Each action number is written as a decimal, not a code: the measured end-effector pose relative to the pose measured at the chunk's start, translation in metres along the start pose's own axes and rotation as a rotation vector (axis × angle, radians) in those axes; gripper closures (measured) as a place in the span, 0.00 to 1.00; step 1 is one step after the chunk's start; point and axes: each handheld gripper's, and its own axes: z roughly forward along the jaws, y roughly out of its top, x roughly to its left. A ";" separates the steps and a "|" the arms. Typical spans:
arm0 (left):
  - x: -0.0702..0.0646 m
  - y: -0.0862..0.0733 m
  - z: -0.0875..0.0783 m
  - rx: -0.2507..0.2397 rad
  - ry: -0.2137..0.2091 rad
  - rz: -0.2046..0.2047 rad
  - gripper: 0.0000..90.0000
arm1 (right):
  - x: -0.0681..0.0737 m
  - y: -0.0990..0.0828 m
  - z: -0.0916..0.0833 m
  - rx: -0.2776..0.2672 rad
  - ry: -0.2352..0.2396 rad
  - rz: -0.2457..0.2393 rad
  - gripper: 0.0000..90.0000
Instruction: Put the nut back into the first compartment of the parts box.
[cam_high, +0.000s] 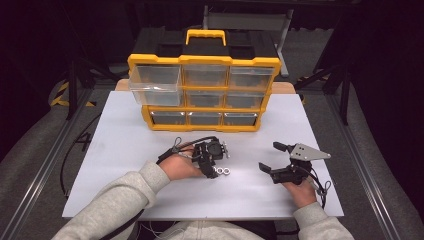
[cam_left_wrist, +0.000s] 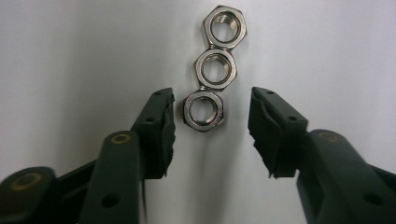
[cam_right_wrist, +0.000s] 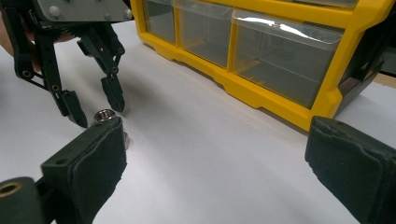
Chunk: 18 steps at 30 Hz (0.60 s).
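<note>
Three nuts are seen lying in a touching row on the white table (cam_high: 150, 150). The left gripper (cam_left_wrist: 212, 123) is held over them, pointing down, its jaws apart on either side of the nearest nut (cam_left_wrist: 204, 110); the left jaw is just beside that nut, the right one clear of it, and nothing is gripped. The right gripper (cam_high: 272, 156) is rested wide open and empty to the right, well apart from the nuts. A yellow drawer organiser (cam_high: 205, 92) is set behind, one top-left drawer pulled out
</note>
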 end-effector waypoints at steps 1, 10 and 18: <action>0.000 0.000 0.001 0.004 -0.004 -0.001 0.63 | 0.000 0.000 0.000 -0.002 -0.001 0.002 0.06; -0.003 0.001 0.003 0.030 0.027 -0.008 0.77 | 0.000 0.000 0.000 -0.001 0.005 -0.004 0.06; -0.004 0.003 -0.003 0.058 0.017 0.002 0.77 | 0.000 0.000 0.000 -0.001 0.006 -0.002 0.06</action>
